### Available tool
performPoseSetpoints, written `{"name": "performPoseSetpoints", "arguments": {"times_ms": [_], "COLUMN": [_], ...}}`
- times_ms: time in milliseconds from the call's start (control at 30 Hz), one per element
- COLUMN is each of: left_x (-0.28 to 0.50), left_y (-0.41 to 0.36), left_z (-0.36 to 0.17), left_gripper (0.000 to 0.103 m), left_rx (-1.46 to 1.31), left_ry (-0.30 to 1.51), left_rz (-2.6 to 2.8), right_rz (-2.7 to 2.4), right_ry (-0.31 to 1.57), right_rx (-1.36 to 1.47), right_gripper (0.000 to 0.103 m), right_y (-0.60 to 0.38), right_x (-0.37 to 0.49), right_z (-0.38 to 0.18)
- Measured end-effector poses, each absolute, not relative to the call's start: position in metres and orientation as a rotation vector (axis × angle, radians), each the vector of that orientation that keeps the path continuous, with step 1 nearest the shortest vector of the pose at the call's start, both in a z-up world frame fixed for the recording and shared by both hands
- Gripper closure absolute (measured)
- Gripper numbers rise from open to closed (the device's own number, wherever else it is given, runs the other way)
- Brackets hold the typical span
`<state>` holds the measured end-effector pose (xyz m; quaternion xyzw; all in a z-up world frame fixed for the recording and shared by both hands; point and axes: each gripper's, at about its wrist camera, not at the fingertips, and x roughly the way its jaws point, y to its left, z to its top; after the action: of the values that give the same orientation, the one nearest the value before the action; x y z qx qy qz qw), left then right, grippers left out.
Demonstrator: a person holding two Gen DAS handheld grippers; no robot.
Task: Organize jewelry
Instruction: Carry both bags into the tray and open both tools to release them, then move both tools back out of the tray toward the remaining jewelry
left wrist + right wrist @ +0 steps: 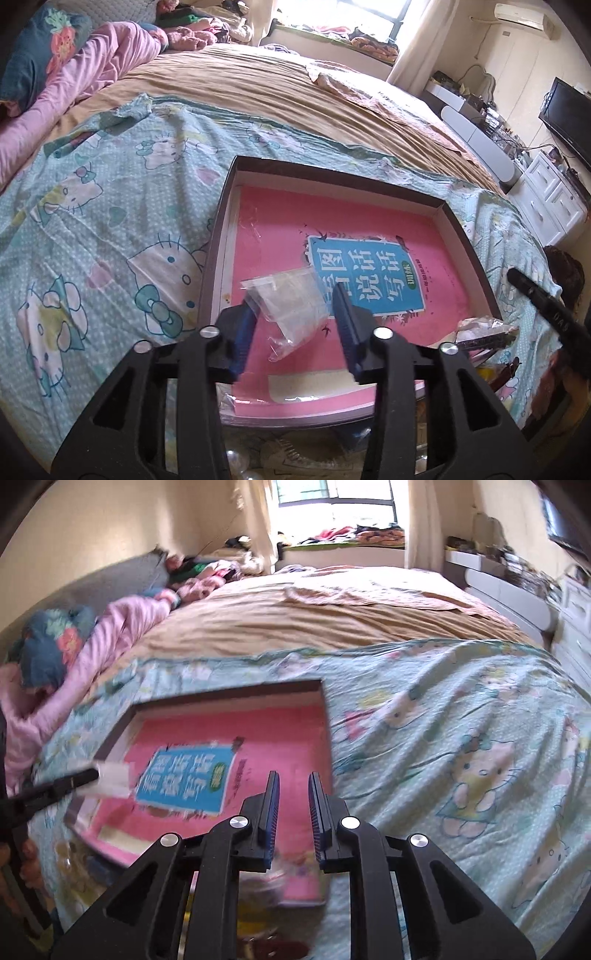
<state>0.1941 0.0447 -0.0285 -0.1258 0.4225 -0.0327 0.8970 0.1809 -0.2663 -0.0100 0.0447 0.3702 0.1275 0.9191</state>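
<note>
A shallow dark-rimmed box (332,170) lies on the bed with a pink book (369,221) inside. A small clear plastic bag (291,306) lies on the book, between the fingers of my left gripper (295,299), which is open around it; I cannot tell whether a pad touches it. My right gripper (293,775) is open and empty, held above the box's right edge (327,716). In the right wrist view the left gripper's finger (66,781) and the pale bag (110,775) show at the left. Another crinkled packet (484,328) lies at the box's near right corner.
A Hello Kitty sheet (110,229) covers the near bed, with a tan blanket (258,85) beyond. Pink bedding and pillows (92,66) lie at the far left. White drawers (546,195) and a TV (569,114) stand at the right. More small items lie blurred below the grippers.
</note>
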Motion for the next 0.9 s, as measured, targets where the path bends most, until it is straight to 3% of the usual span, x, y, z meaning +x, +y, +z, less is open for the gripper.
{"name": "performPoseSetpoints", "arguments": {"times_ms": [267,433,667,900], "left_x": [0.185,0.176,0.163,0.151], "left_y": [0.043,0.048,0.054,0.059], "left_z": [-0.021,-0.009,0.004,0.011], "left_gripper": [0.043,0.028,0.017,0.015], "left_rx": [-0.235,-0.232,-0.239,-0.237], "left_ry": [0.865,0.842,0.828,0.821], "left_rz": [-0.070,-0.057,-0.038,-0.031], "right_rz": [0.253,0.313,0.334,0.275], "right_ry": [0.728,0.784,0.855,0.914], "right_rx": [0.149,0.123,0.074,-0.008], "right_gripper": [0.057,0.056,0.056,0.056], "right_y": [-0.289,-0.288,-0.278,-0.265], "right_x": [0.164,0.143,0.129,0.141], "right_z": [0.010,0.008,-0.005,-0.028]}}
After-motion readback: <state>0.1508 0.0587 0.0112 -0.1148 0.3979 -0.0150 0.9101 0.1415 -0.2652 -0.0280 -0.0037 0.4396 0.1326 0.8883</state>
